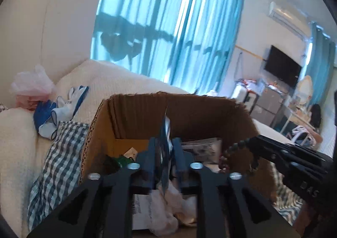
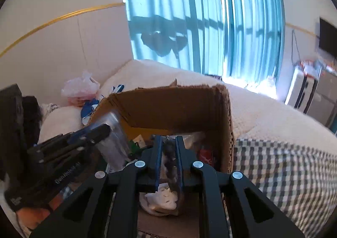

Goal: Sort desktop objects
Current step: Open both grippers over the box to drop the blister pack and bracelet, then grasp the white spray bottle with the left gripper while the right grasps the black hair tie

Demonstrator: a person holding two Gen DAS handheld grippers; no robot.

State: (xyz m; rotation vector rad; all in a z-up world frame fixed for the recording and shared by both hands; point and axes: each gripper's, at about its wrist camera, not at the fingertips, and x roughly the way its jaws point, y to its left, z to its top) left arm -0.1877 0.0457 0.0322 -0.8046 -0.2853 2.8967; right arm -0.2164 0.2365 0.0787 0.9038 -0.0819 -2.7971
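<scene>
An open cardboard box (image 1: 189, 111) (image 2: 168, 107) stands just ahead of both grippers. My left gripper (image 1: 165, 141) is over it, with a thin clear-and-blue packet (image 1: 166, 130) standing edge-on between the pads, a slim gap on each side. From the right wrist view that left gripper (image 2: 105, 128) reaches in from the left with the packet (image 2: 114, 124) at its tip. My right gripper (image 2: 168, 139) also hangs over the box, with a dark bead bracelet (image 2: 168, 149) loose between its blue pads. In the left wrist view the bracelet (image 1: 231, 149) dangles in a loop from the right gripper (image 1: 254, 139).
The box holds crumpled white wrapping (image 1: 168, 206), a green item (image 1: 122, 160) and papers. A checked cloth (image 1: 56, 164) (image 2: 284, 174) lies on both sides of it. Blue-and-white gloves (image 1: 61, 109) and a pink plastic bag (image 1: 31, 86) lie on the white bedding behind. A person (image 1: 316, 116) sits far right.
</scene>
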